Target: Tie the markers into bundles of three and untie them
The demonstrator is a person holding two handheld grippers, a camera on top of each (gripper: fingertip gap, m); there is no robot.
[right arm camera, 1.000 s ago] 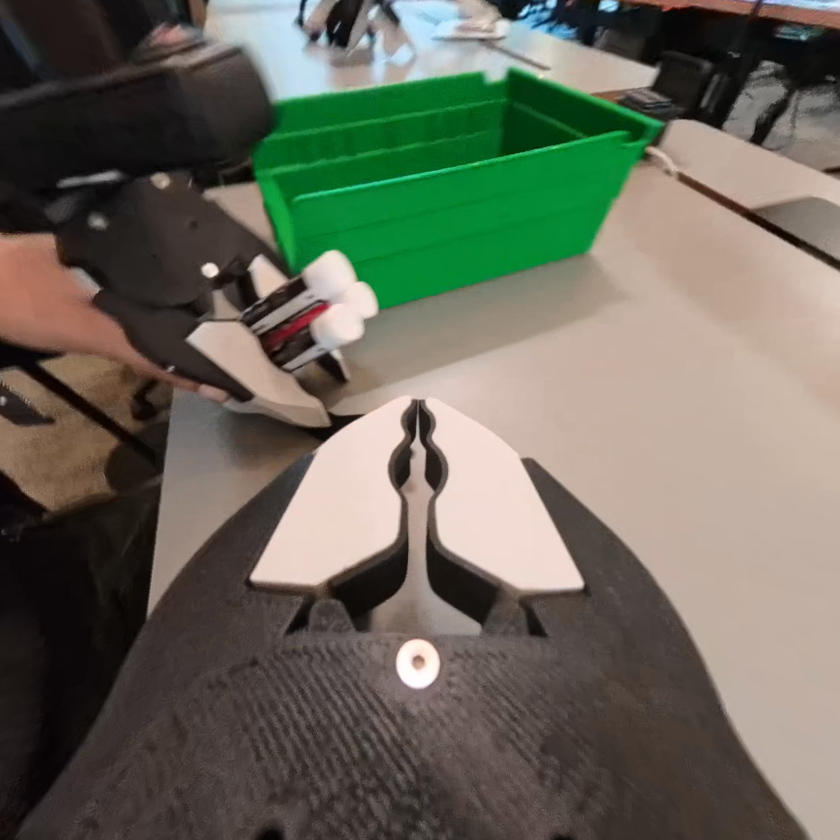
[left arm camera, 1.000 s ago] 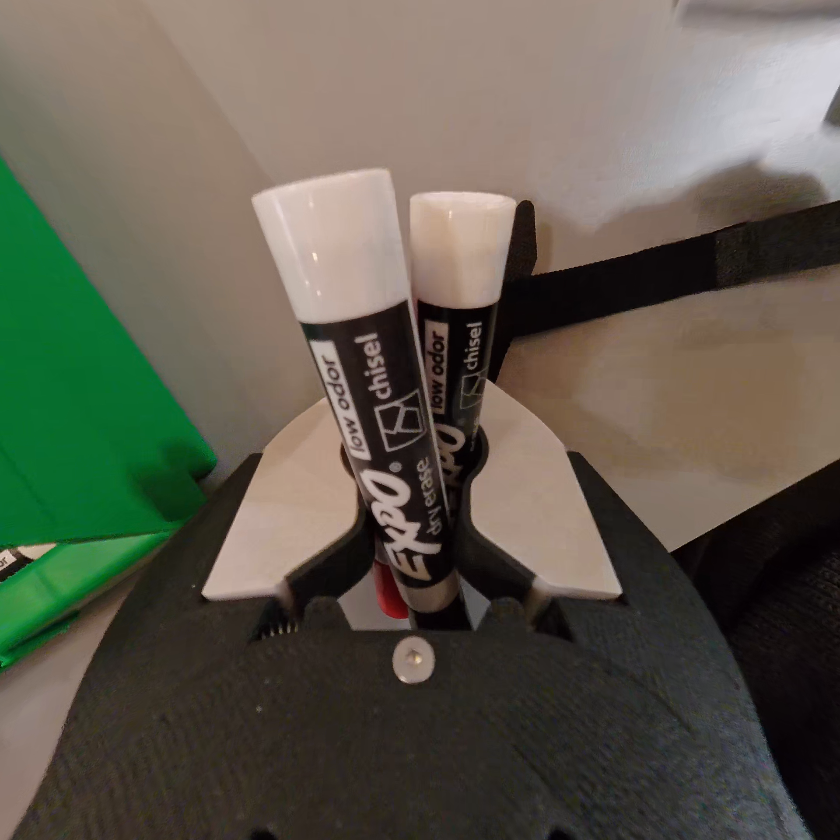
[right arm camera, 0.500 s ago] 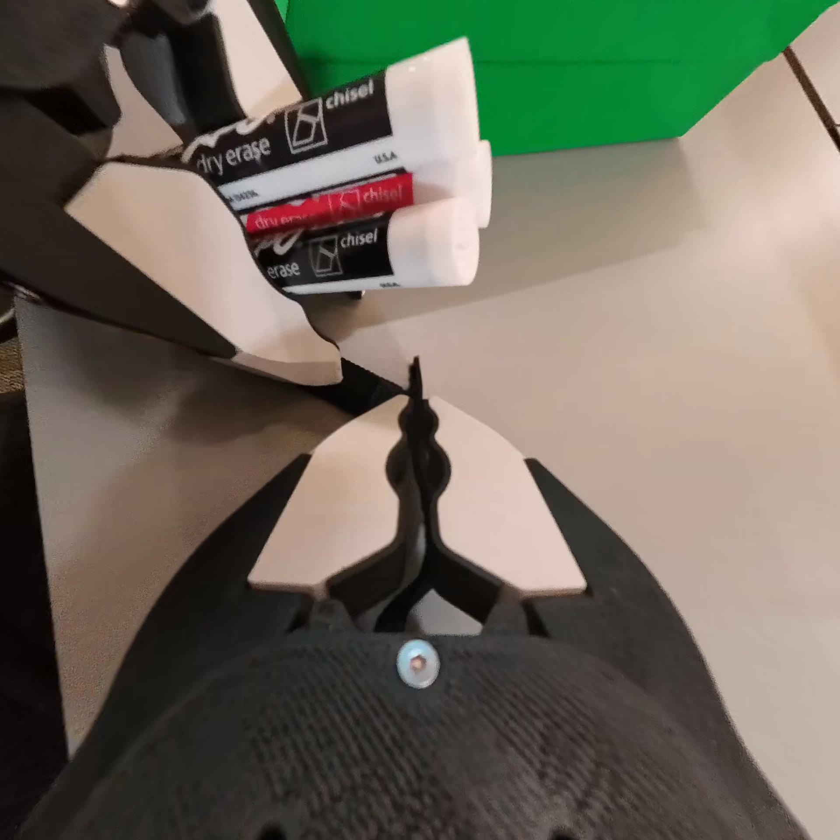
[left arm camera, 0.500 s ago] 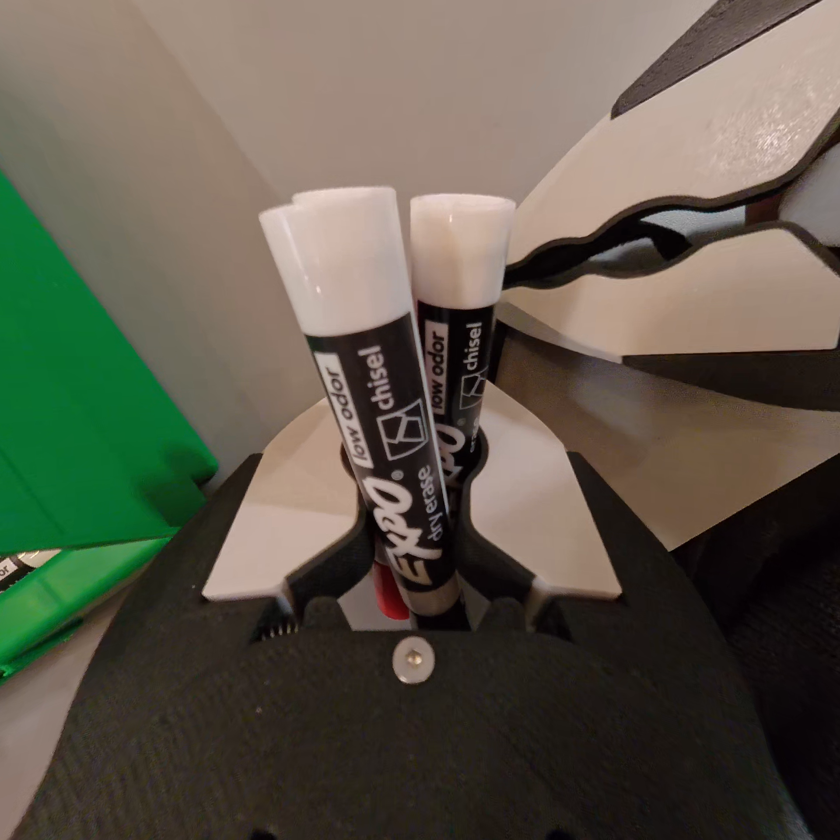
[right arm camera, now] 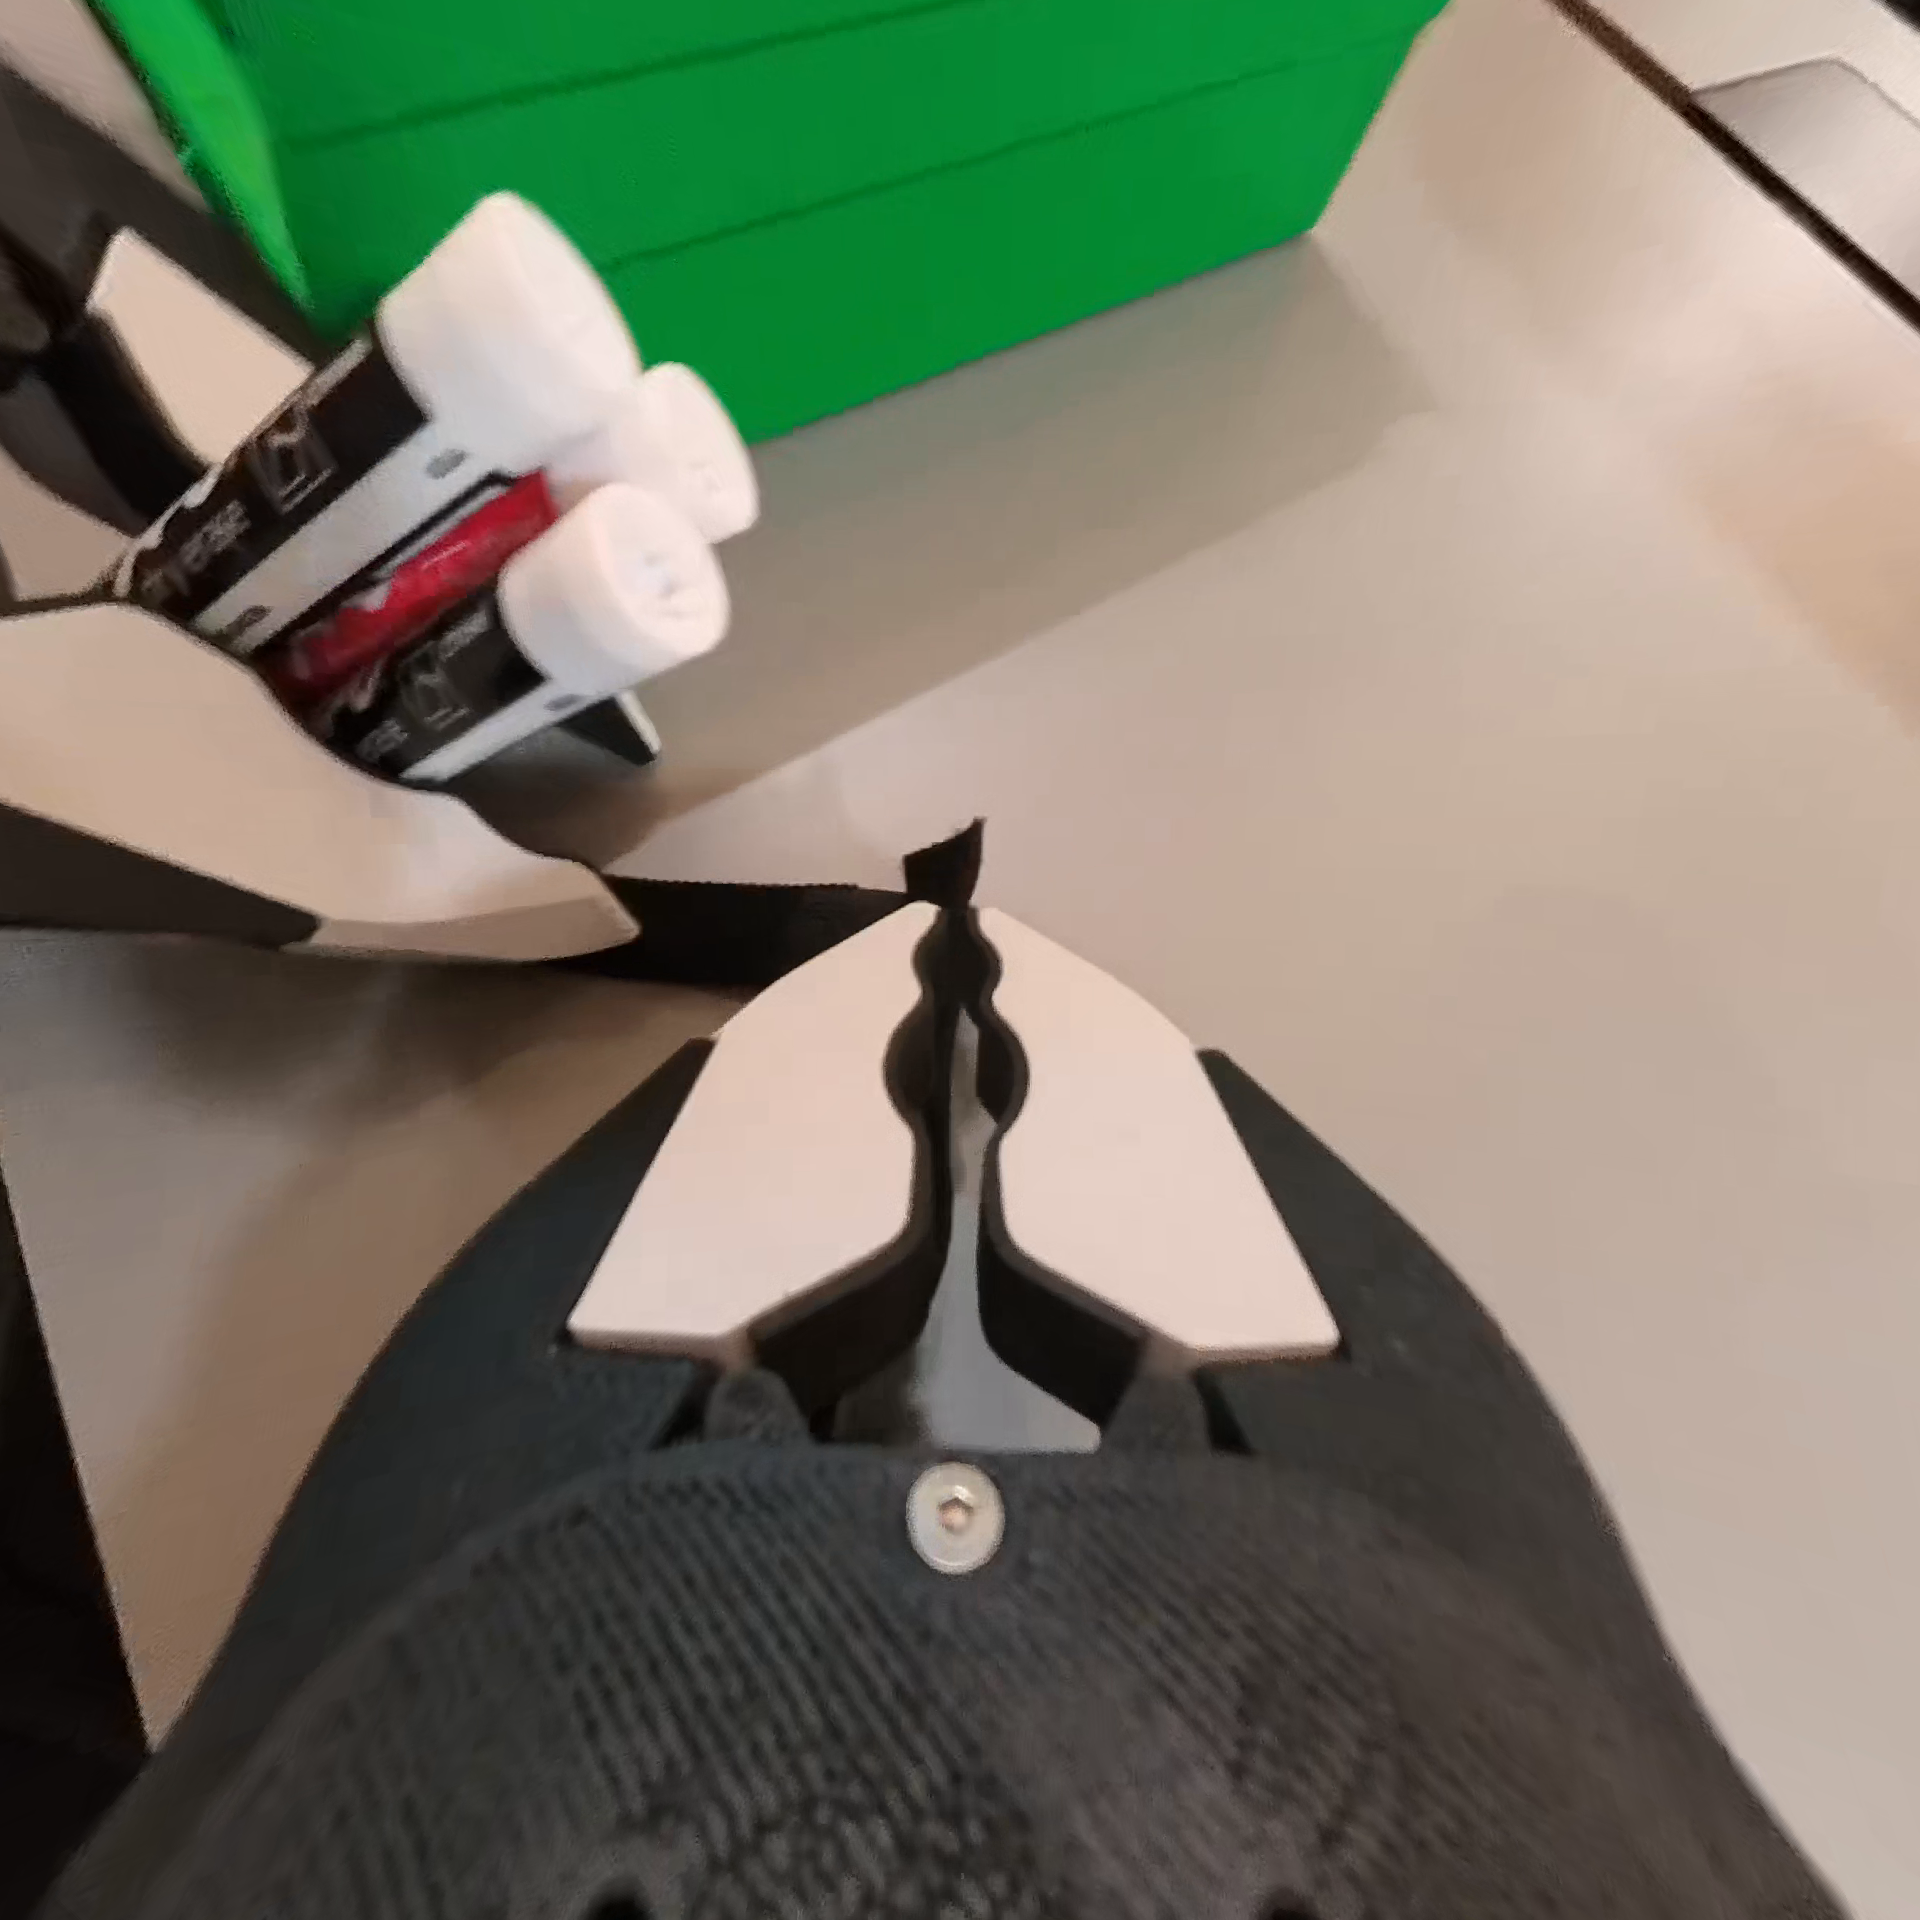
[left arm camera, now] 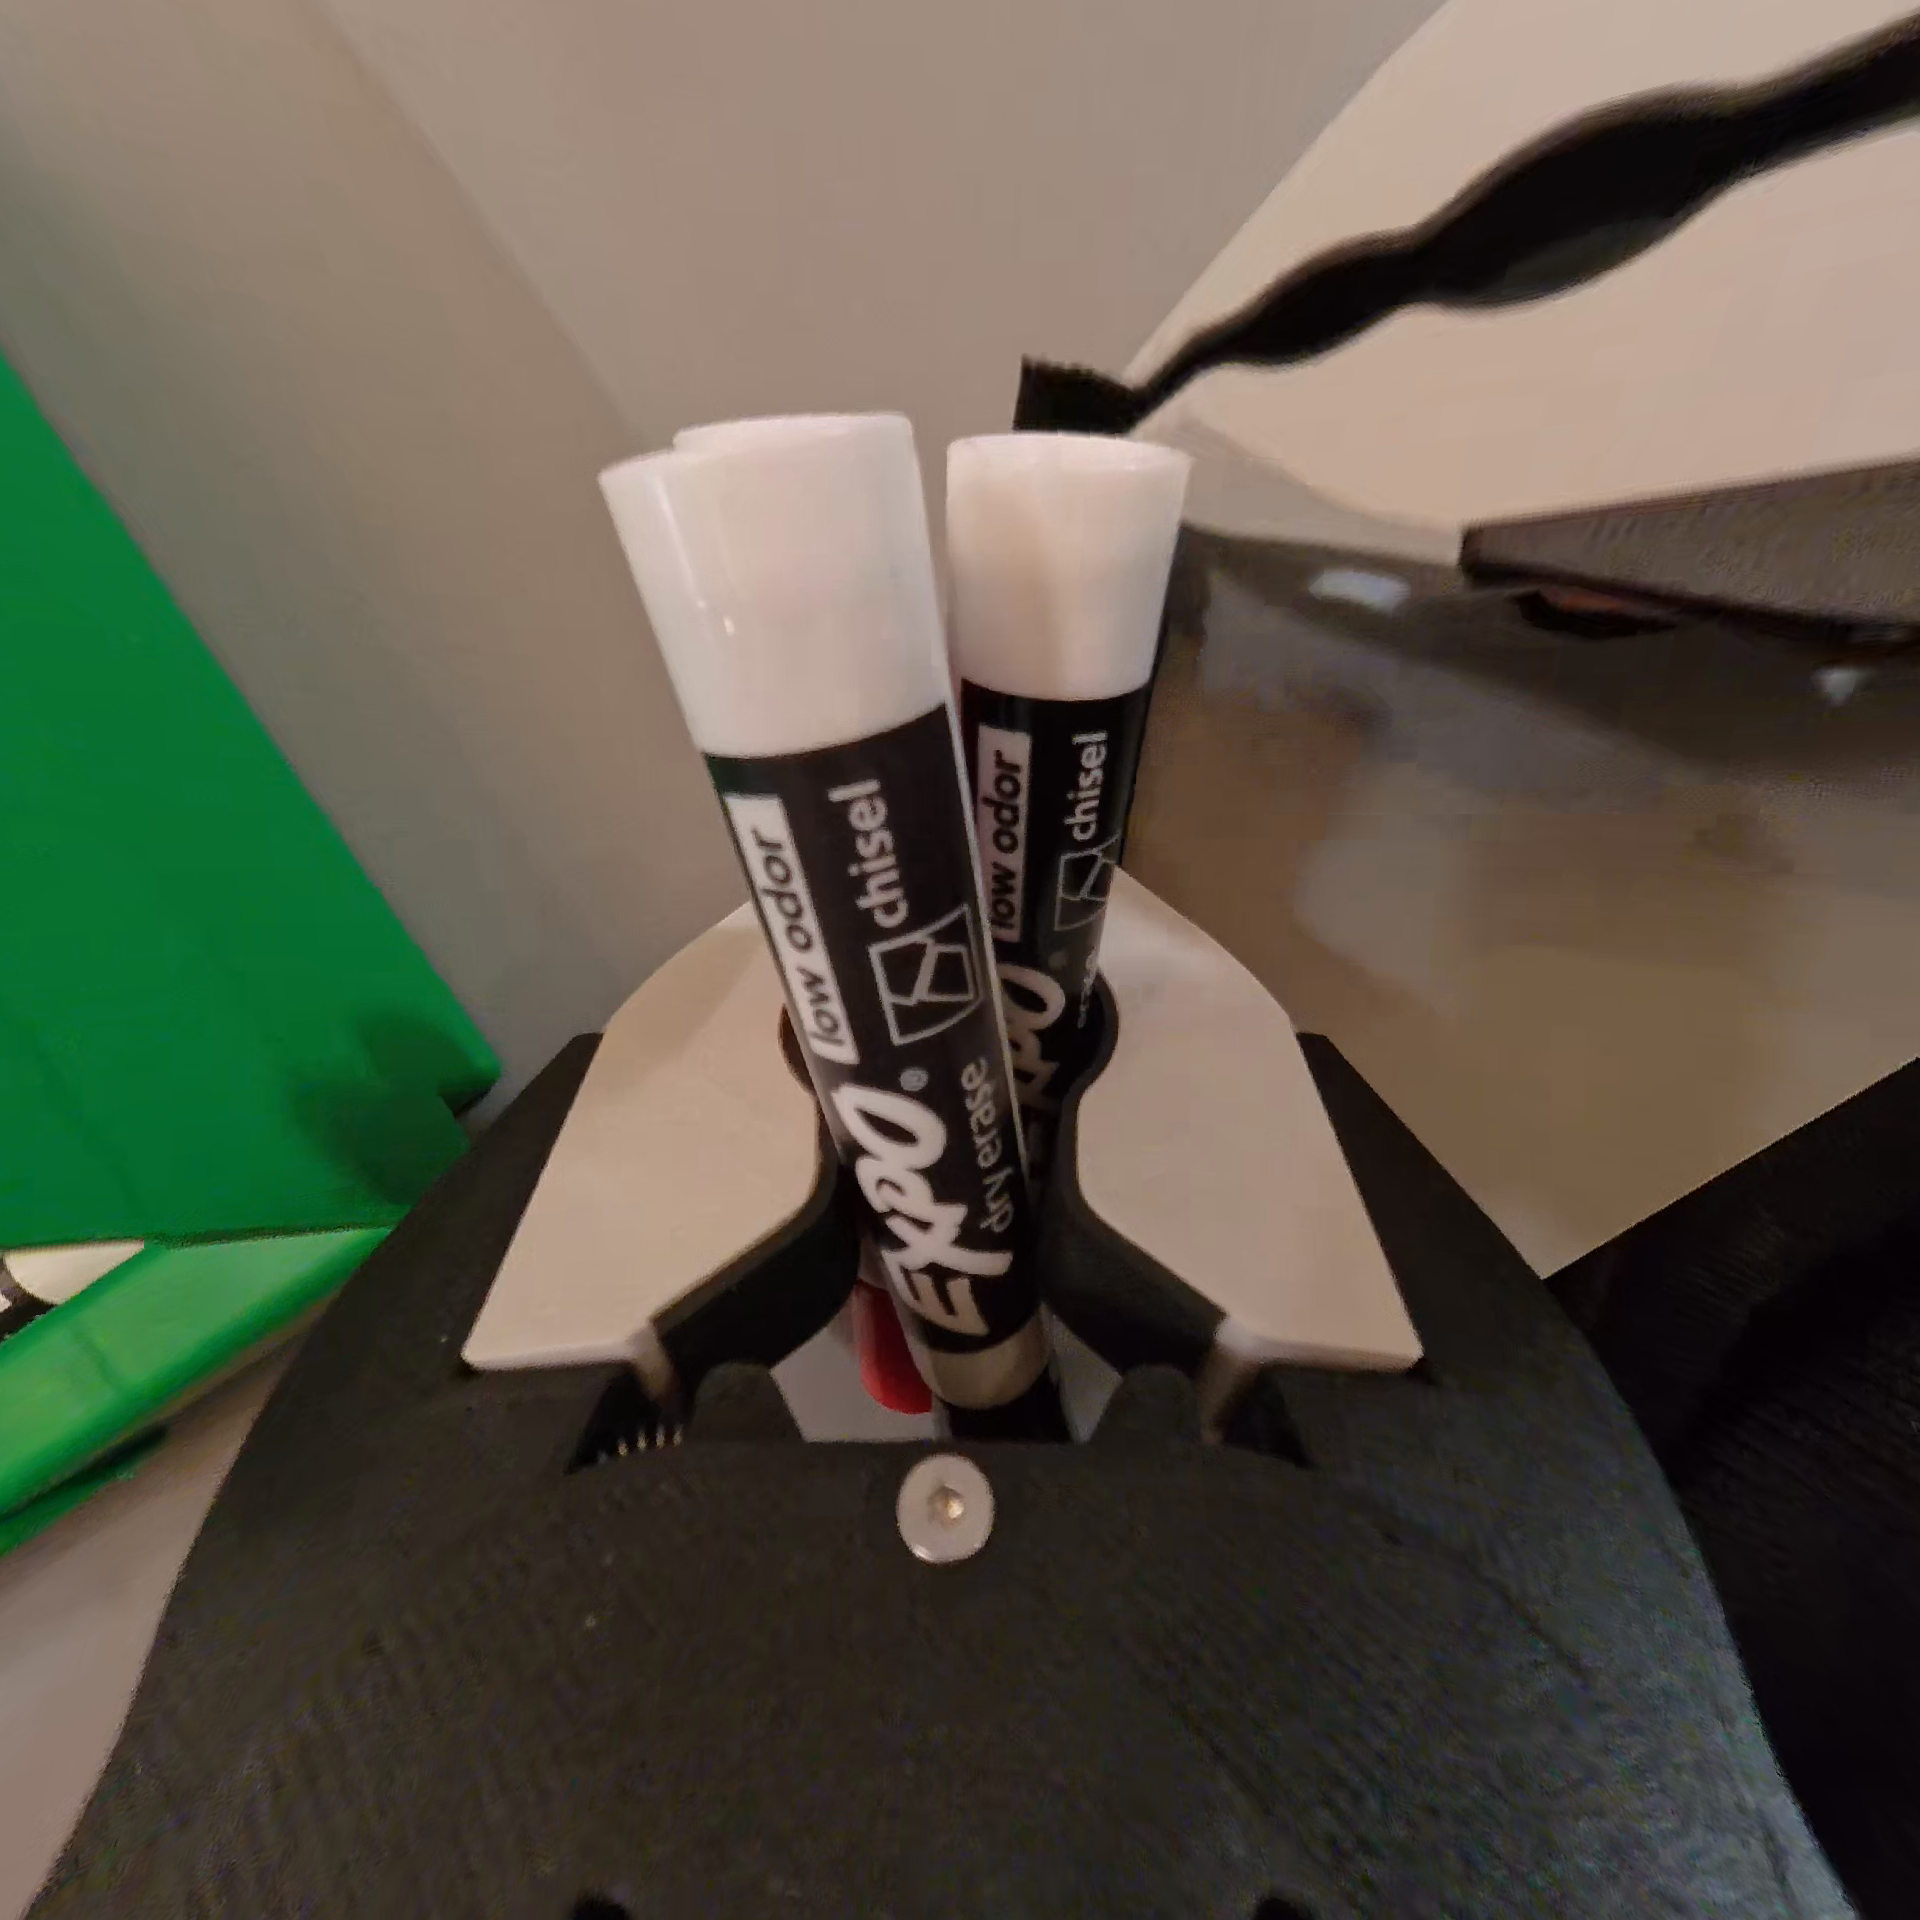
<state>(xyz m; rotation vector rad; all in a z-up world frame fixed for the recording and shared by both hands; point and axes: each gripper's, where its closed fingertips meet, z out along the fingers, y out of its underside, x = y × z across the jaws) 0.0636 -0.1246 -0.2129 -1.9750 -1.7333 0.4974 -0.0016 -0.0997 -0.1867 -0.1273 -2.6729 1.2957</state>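
My left gripper [left arm camera: 945, 935] is shut on a bundle of three white-capped dry-erase markers [left arm camera: 862, 831], two black and one red [left arm camera: 888, 1351], pointing forward just above the grey table. A black strap [right arm camera: 727, 920] runs from under the left gripper's lower finger [right arm camera: 260, 810] to my right gripper [right arm camera: 951, 914], which is shut on it with the strap's end poking out past the tips. In the left wrist view the strap's end [left arm camera: 1070, 400] stands behind the markers and the right gripper's fingers [left arm camera: 1558, 416] fill the upper right. The markers also show in the right wrist view [right arm camera: 582, 499].
A green plastic bin [right arm camera: 831, 208] stands on the table [right arm camera: 1351, 831] just behind the markers, and its side shows at the left of the left wrist view [left arm camera: 156, 831]. A dark chair seat [left arm camera: 1766, 1351] lies past the table's edge at lower right. Tip to tip, the grippers are about 8 cm apart.
My right gripper came in beside the left gripper and shut on the black strap; it has since shifted, tilting the view. The left gripper stays shut on the markers, barely moved.
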